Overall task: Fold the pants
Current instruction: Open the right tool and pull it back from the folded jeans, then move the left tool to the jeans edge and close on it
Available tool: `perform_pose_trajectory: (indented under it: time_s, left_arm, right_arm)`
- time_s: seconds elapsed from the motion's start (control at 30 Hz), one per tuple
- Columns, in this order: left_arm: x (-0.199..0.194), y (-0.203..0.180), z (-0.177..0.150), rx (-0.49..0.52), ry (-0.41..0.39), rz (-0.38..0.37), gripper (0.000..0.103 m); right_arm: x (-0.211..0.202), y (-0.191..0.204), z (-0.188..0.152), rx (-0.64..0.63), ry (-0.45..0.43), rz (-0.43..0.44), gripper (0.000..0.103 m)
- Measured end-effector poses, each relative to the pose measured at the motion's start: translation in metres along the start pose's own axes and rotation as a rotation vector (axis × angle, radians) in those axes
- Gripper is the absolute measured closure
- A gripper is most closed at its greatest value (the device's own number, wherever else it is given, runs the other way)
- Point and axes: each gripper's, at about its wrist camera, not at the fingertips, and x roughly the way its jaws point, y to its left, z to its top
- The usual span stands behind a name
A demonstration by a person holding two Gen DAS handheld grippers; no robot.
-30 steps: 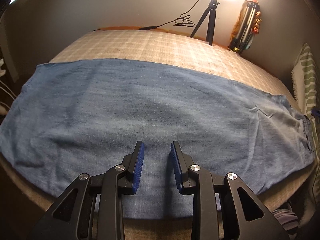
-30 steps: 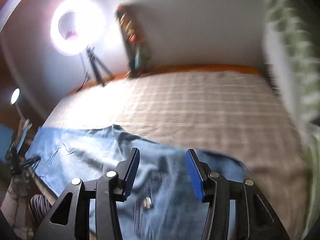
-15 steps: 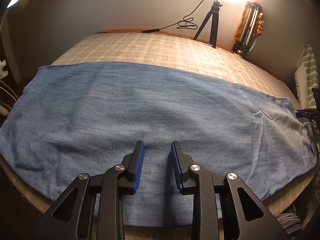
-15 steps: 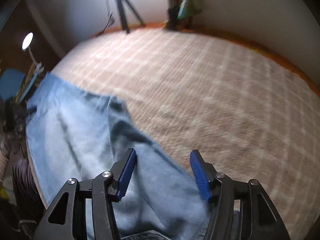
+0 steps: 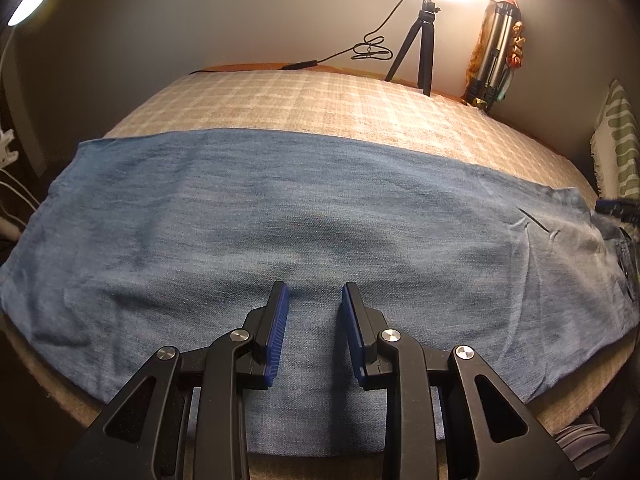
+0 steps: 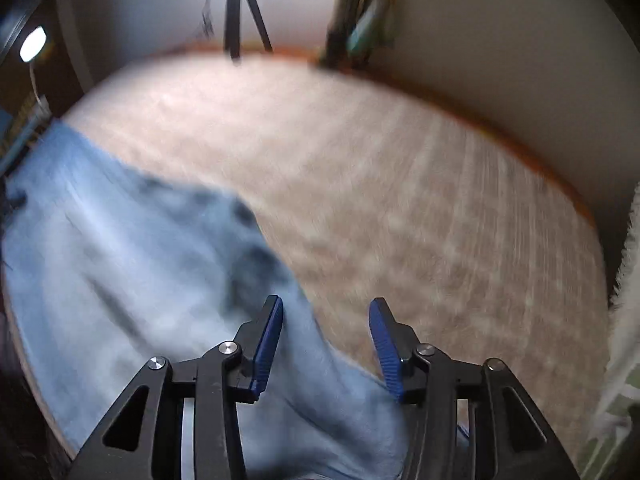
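Note:
Light blue denim pants lie flat across the near side of a bed, legs folded together, hem end at left and waist end at right. My left gripper is open and empty, hovering low over the near middle of the legs. My right gripper is open and empty over the waist end of the pants, near their far edge; this view is motion-blurred. The right gripper's blue tip shows at the far right of the left wrist view.
The bed has a beige plaid cover. A tripod with a ring light and a second folded tripod stand at the far edge by the wall. A green-striped pillow lies at right. A lamp shines at left.
My right gripper has swung down and over the waist end of the pants. My left gripper has drifted slightly back. Both stay open.

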Motion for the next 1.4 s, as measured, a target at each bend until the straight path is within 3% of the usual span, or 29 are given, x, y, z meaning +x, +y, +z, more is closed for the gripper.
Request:
perform_pose_trajectory:
  time_s: [0.07, 0.17, 0.37, 0.47, 0.53, 0.67, 0.8, 0.93, 1.17, 1.4]
  left_arm:
    - [0.0, 0.0, 0.0, -0.007, -0.006, 0.004, 0.077]
    - [0.0, -0.002, -0.001, -0.012, -0.014, 0.013, 0.077]
    - [-0.005, 0.005, -0.003, -0.028, -0.002, -0.012, 0.074]
    - [-0.015, 0.019, -0.01, -0.035, 0.009, 0.024, 0.074]
    - [-0.025, 0.04, -0.017, -0.07, 0.008, 0.063, 0.074]
    - [-0.049, 0.095, -0.034, -0.207, -0.013, 0.129, 0.072]
    - [-0.077, 0.156, -0.049, -0.398, -0.061, 0.158, 0.054]
    - [-0.088, 0.204, -0.053, -0.534, -0.081, 0.111, 0.04]
    - [-0.071, 0.262, -0.056, -0.758, -0.118, -0.004, 0.039]
    - [-0.07, 0.284, -0.062, -0.86, -0.163, -0.032, 0.039]
  right_arm:
    - [-0.005, 0.013, 0.007, -0.03, -0.032, 0.04, 0.066]
    - [0.001, 0.034, 0.015, -0.08, -0.033, 0.087, 0.068]
    - [0.041, 0.041, 0.027, -0.067, 0.018, 0.028, 0.068]
    - [0.057, 0.035, 0.026, -0.029, 0.049, -0.016, 0.068]
    - [0.059, 0.028, 0.024, 0.019, 0.04, -0.005, 0.061]
    - [0.059, 0.026, 0.024, 0.055, 0.048, -0.025, 0.057]
    - [0.043, 0.039, 0.028, 0.081, 0.017, -0.041, 0.057]
    - [0.018, 0.061, 0.032, 0.111, -0.034, -0.01, 0.045]
    - [-0.012, 0.116, 0.034, 0.107, -0.079, 0.058, 0.041]
    - [-0.036, 0.156, 0.043, 0.056, -0.113, 0.073, 0.041]
